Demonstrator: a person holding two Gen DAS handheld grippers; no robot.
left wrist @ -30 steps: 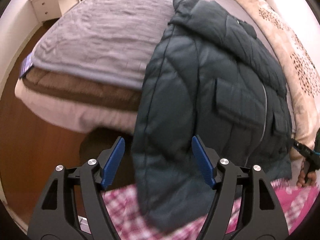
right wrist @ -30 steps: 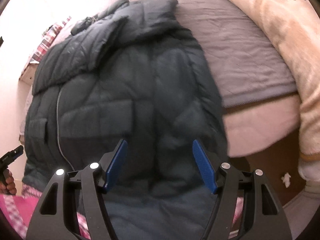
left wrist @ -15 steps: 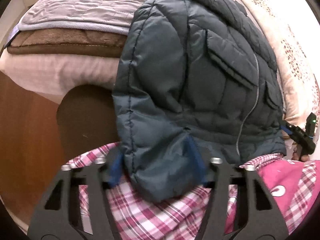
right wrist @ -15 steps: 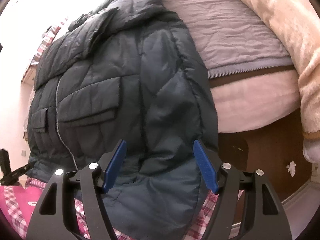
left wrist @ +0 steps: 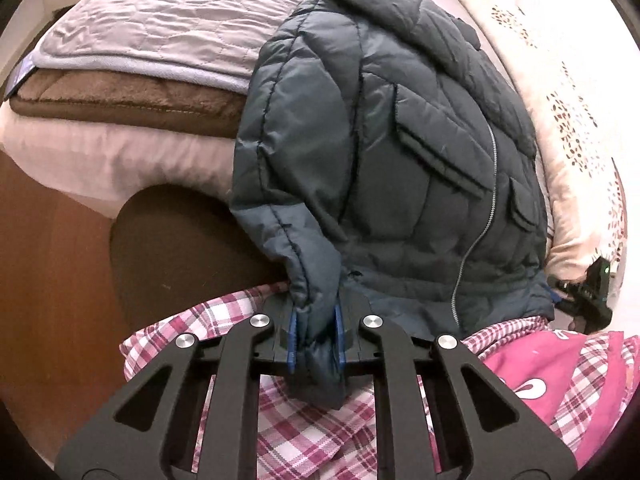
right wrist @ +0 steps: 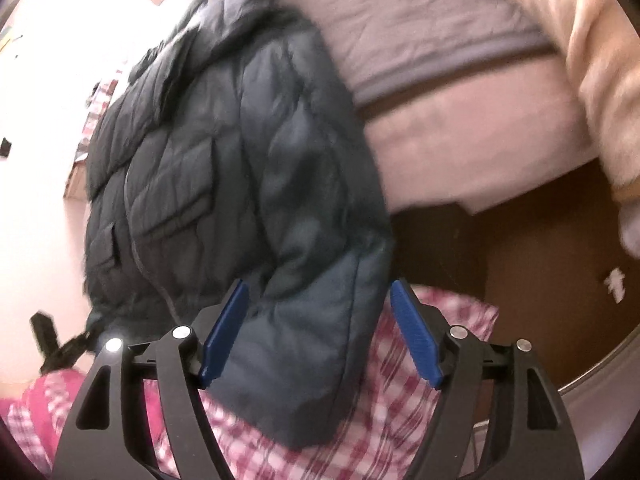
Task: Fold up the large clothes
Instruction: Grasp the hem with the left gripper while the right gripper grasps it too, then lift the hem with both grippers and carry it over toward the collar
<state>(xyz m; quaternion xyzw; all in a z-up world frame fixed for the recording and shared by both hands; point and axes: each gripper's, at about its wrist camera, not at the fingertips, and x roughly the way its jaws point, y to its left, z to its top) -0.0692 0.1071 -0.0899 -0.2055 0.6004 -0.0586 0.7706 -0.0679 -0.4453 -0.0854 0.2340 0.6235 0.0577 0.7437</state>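
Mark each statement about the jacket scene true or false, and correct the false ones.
1. The left tongs are shut on a sleeve cuff. True.
2. The right tongs are clamped on the other sleeve. False: the jaws stand open on either side of it.
3. The jacket hangs over the bed's edge. True.
4. The jacket is red. False: it is a dark blue-grey.
5. The jacket's zip is closed. True.
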